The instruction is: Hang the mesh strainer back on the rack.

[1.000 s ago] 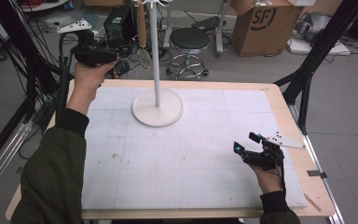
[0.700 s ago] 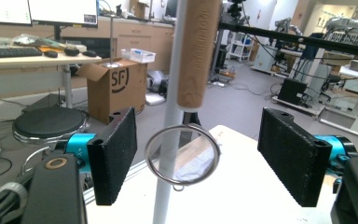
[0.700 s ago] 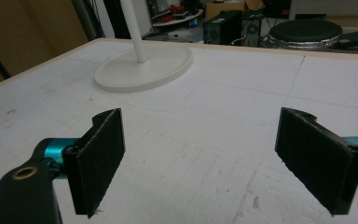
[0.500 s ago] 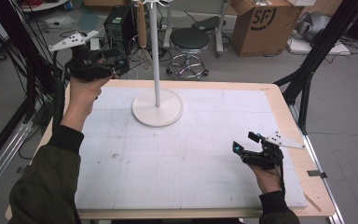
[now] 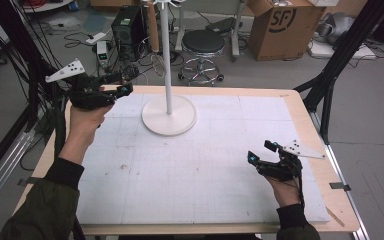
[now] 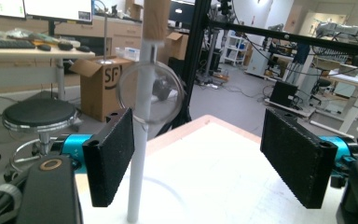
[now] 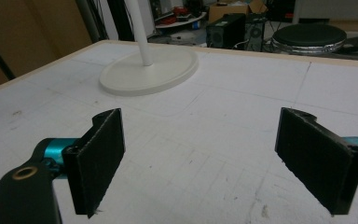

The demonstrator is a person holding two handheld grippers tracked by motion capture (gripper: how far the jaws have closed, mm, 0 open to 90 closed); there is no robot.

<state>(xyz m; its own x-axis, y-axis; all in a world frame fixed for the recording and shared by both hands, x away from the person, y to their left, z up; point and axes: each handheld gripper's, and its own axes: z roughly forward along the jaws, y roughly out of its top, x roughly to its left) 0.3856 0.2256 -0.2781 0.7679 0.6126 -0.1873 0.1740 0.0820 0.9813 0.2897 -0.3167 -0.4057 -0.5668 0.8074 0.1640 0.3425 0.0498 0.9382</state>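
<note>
A white stand with a round base (image 5: 169,116) and a thin pole (image 5: 165,60) rises at the table's far middle. From its top hangs a magnifying glass with a wooden handle (image 5: 152,27) and a round lens (image 5: 158,63). My left gripper (image 5: 121,84) is held above the table's far left corner, open and empty, pointing at the pole. In the left gripper view the lens (image 6: 150,93) and pole (image 6: 136,177) stand just beyond the left jaw of that gripper (image 6: 200,163). My right gripper (image 5: 261,151) hovers low at the near right, open and empty. The right gripper view has its wide-apart jaws (image 7: 214,158) facing the stand base (image 7: 149,70).
A white gridded mat (image 5: 205,165) covers the wooden table (image 5: 302,115). Behind the table stand a black stool (image 5: 203,45), a cardboard box (image 5: 282,25) and a computer tower (image 5: 127,25). Black frame struts (image 5: 330,85) flank the right side, with cables on the floor at left.
The left gripper has come down and nearer to the person at the table's far left corner. The right gripper has stayed put.
</note>
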